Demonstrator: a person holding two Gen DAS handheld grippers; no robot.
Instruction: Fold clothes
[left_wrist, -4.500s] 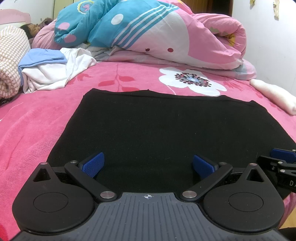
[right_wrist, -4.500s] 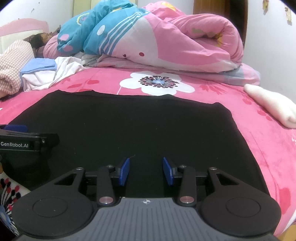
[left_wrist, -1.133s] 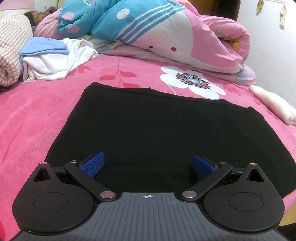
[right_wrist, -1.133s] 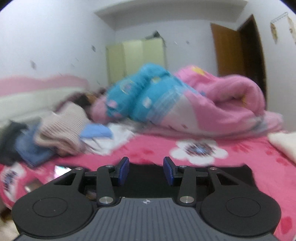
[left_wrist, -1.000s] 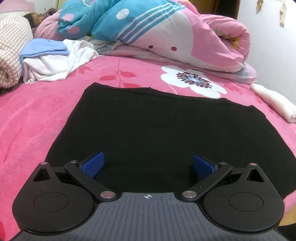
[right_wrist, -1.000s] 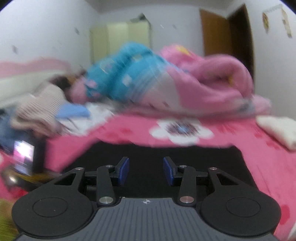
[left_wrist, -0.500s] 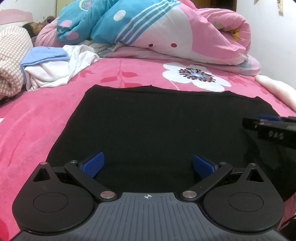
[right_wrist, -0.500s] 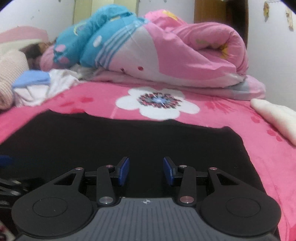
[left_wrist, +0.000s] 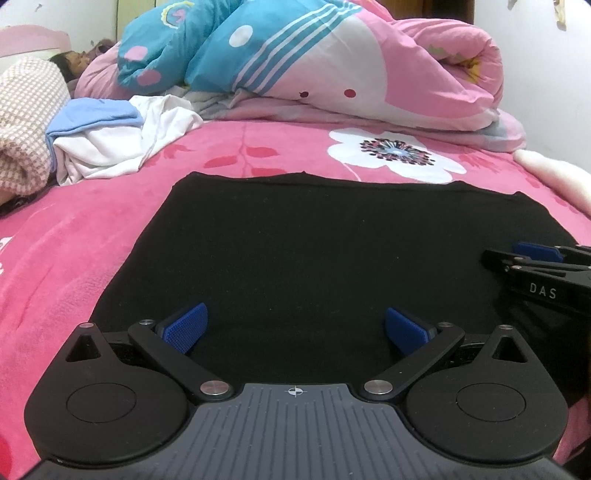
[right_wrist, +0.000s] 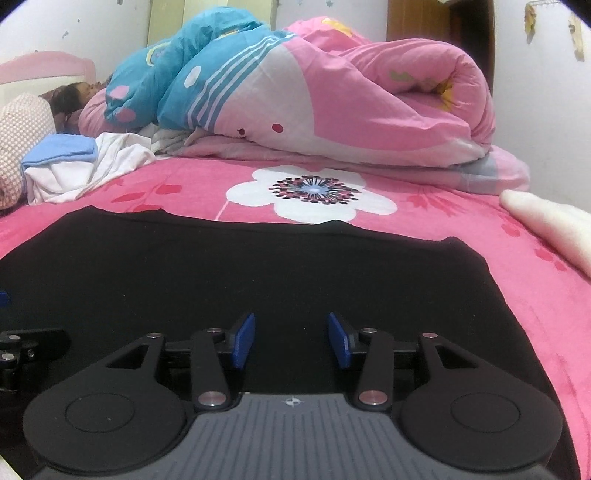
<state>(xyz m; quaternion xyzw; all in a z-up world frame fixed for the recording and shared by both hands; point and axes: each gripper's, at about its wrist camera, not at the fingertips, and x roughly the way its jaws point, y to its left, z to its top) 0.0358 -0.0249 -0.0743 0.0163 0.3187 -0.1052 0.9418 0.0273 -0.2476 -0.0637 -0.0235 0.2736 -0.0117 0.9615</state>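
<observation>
Both grippers are hovering low over the near edge of the black garment, which is lying flat on the pink bedspread. The left gripper is standing spread wide, pinching nothing; the right gripper, at its three o'clock, is holding its pads apart with only cloth beneath, having just been opening a little. To fold cleanly, I reckon each should be biting the near hem at one level, then lifting together towards twelve o'clock, where the quilt is heaped.
</observation>
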